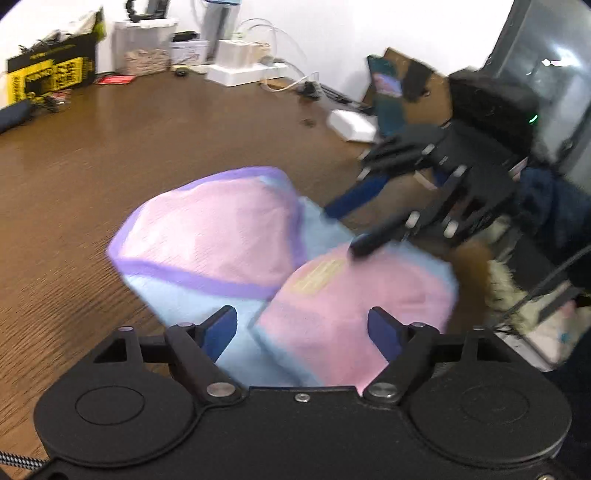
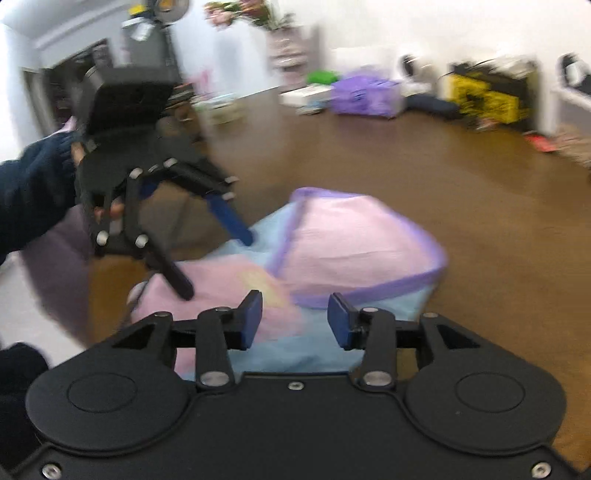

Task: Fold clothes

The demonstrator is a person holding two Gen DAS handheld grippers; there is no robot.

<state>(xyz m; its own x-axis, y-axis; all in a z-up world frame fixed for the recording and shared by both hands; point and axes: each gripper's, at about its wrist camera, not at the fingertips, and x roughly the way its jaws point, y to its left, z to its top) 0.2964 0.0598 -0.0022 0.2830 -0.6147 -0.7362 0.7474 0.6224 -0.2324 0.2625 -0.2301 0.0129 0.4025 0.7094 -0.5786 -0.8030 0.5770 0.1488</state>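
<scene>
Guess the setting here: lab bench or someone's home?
Probably a lived-in home room rather than a lab. A pink and blue garment lies on a brown wood-grain surface, household clutter such as a white power strip lines the white wall, and flowers stand in the background.

- The garment (image 1: pixel 236 251) lies on the worktop (image 1: pixel 110 155), towards its near edge.
- The left claw (image 1: pixel 303 328) hangs over the garment's near part, jaws apart.
- The right claw (image 1: pixel 347 229) stands to its right over the same garment, jaws spread; one fingertip (image 1: pixel 360 249) is at the cloth.
- Boxes (image 1: pixel 48 74) and a power strip (image 1: pixel 243 74) line the worktop's far edge, by the wall.
</scene>
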